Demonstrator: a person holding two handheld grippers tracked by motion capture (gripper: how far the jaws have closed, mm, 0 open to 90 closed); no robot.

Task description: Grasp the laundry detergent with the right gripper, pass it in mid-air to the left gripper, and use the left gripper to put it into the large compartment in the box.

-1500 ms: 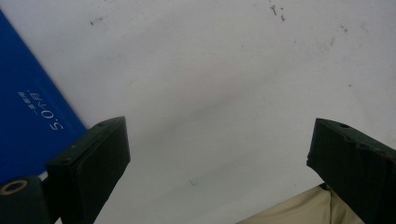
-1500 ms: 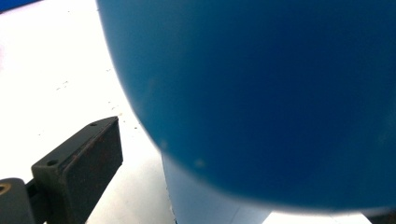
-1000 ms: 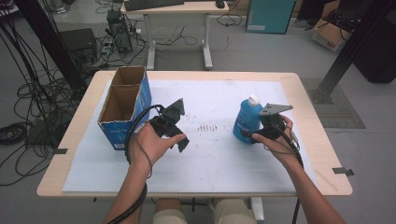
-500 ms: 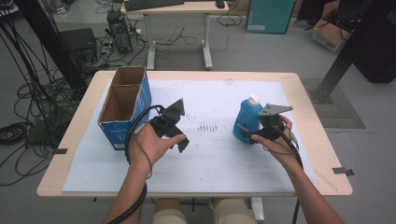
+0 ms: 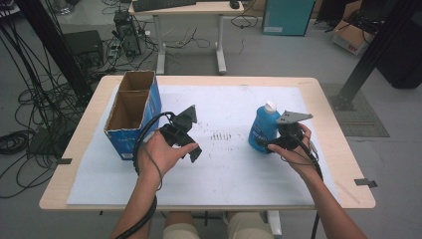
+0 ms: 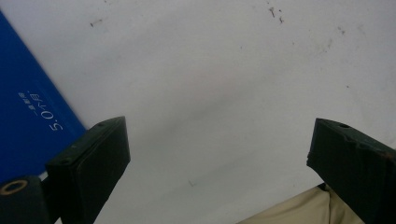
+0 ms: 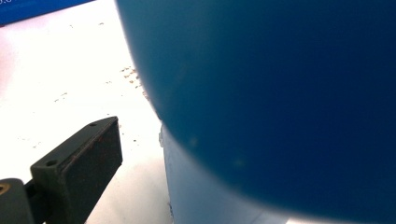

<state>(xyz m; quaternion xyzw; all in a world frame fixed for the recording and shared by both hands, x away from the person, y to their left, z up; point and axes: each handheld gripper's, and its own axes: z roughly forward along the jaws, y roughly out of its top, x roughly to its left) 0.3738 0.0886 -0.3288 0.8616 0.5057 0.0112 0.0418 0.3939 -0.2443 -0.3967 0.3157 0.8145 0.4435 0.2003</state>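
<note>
The blue bottle (image 5: pixel 262 130) stands upright on the counter (image 5: pixel 239 169), between the jaws of the right gripper (image 5: pixel 271 144), which are apart around it. The left gripper (image 5: pixel 191 149) is wide apart, holding nothing, near the cardboard box (image 5: pixel 130 114).

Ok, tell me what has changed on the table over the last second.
Nothing visibly changed. The right gripper stays at the upright blue bottle, one of its fingers clear of the bottle's side; the left gripper stays open above the white mat, beside the cardboard box.

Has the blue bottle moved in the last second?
No. In the high view the blue bottle stands upright at the same spot right of the dark speckles on the white mat, the right gripper at its base.
</note>
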